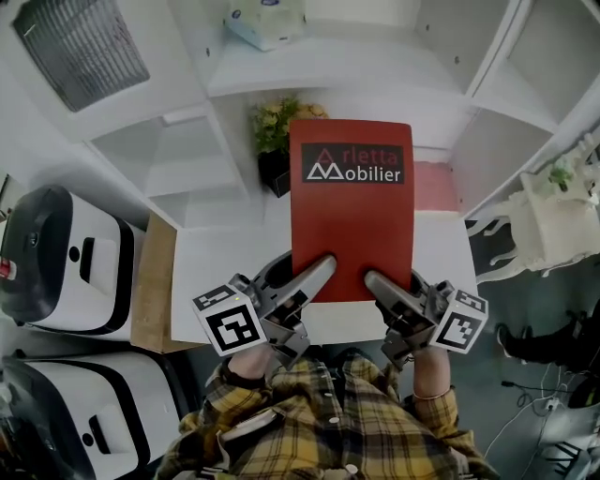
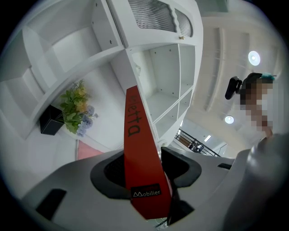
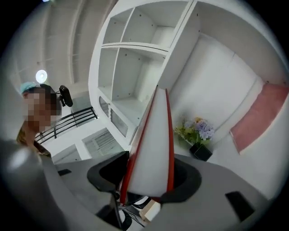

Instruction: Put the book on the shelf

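Observation:
A red book [image 1: 352, 202] with "Arletta Mobilier" on its cover hangs flat over the white table [image 1: 216, 272], in front of the white shelf unit [image 1: 328, 75]. My left gripper [image 1: 317, 274] is shut on its near left corner. My right gripper [image 1: 380, 281] is shut on its near right corner. In the left gripper view the red spine [image 2: 137, 140] runs up between the jaws of the left gripper [image 2: 144, 169]. In the right gripper view the white page edge [image 3: 153, 144] stands between the jaws of the right gripper [image 3: 146, 173]. The book's far edge points toward the shelf openings.
A potted bunch of flowers [image 1: 275, 131] and a flat pink item [image 1: 436, 186] sit on the table under the book's far end. A tissue box [image 1: 267, 21] rests on a shelf. White appliances [image 1: 66, 258] stand left, a white chair [image 1: 553, 225] right.

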Demonstrator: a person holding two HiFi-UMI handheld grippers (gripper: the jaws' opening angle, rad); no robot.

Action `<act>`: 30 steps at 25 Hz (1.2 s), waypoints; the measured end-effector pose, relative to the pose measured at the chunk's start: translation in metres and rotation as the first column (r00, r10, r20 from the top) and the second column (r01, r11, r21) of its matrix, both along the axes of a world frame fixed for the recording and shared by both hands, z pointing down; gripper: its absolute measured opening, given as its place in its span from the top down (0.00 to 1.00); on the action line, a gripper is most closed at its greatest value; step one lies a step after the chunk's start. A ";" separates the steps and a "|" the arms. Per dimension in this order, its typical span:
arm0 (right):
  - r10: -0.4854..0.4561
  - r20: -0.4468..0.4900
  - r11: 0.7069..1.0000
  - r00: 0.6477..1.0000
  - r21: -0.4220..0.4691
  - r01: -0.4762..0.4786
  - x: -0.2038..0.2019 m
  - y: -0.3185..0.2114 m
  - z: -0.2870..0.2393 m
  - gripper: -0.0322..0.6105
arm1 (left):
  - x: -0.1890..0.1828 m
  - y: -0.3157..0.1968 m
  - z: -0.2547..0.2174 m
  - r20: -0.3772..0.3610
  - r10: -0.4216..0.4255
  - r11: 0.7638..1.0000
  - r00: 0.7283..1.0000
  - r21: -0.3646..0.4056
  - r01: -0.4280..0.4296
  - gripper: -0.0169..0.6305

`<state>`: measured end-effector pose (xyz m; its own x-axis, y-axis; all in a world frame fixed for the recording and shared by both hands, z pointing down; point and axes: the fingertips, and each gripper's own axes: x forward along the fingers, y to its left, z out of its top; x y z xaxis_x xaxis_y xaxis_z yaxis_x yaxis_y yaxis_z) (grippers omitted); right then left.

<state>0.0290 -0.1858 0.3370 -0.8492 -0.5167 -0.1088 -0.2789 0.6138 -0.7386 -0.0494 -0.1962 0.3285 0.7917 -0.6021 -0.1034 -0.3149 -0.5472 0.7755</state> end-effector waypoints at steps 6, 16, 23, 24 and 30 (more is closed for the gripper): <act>-0.020 -0.016 1.000 1.000 0.009 0.020 0.010 -0.014 -0.005 0.58 | 0.011 -0.012 -0.004 -0.004 -0.016 1.000 1.000 0.006 0.016 0.63; -0.071 -0.016 0.996 0.997 0.056 0.072 0.036 -0.020 -0.018 0.58 | 0.036 -0.014 -0.018 -0.005 -0.070 0.996 0.998 0.054 0.071 0.63; -0.077 -0.015 0.993 0.997 0.089 0.078 0.046 -0.023 -0.026 0.58 | 0.046 -0.016 -0.025 -0.010 -0.083 0.994 0.996 0.077 0.084 0.63; -0.077 -0.014 0.992 0.997 0.095 0.078 0.047 -0.023 -0.029 0.58 | 0.047 -0.016 -0.028 -0.011 -0.084 0.993 0.996 0.083 0.084 0.63; -0.085 -0.017 0.985 0.996 0.148 0.086 0.051 -0.030 -0.048 0.58 | 0.050 -0.022 -0.047 -0.013 -0.093 0.987 0.996 0.134 0.094 0.63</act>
<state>0.0801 -0.2159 0.2893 -0.8910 -0.4210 -0.1701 -0.2277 0.7383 -0.6348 0.0008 -0.2186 0.2813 0.7319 -0.6533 -0.1935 -0.3643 -0.6151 0.6992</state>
